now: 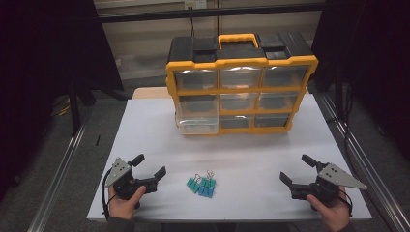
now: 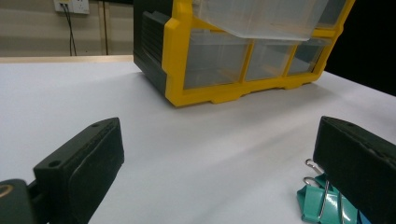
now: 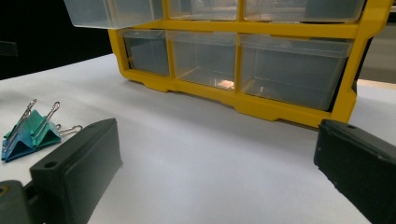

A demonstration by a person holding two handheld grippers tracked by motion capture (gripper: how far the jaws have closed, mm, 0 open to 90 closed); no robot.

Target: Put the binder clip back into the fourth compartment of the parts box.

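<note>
A yellow-framed drawer organizer (image 1: 240,87) stands well beyond both sets of fingers, its lower-left drawer (image 1: 197,124) pulled out. The teal binder clips (image 1: 202,186) lie between the left gripper (image 1: 147,166) and right gripper (image 1: 296,169), nearer the left; both grippers gape empty. The clips look light, stiff and slick-sided: best pinched across the folded body.

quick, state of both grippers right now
left gripper: open, holding nothing, resting on the table just left of the teal binder clips.
right gripper: open, holding nothing, off to the right of the clips.
</note>
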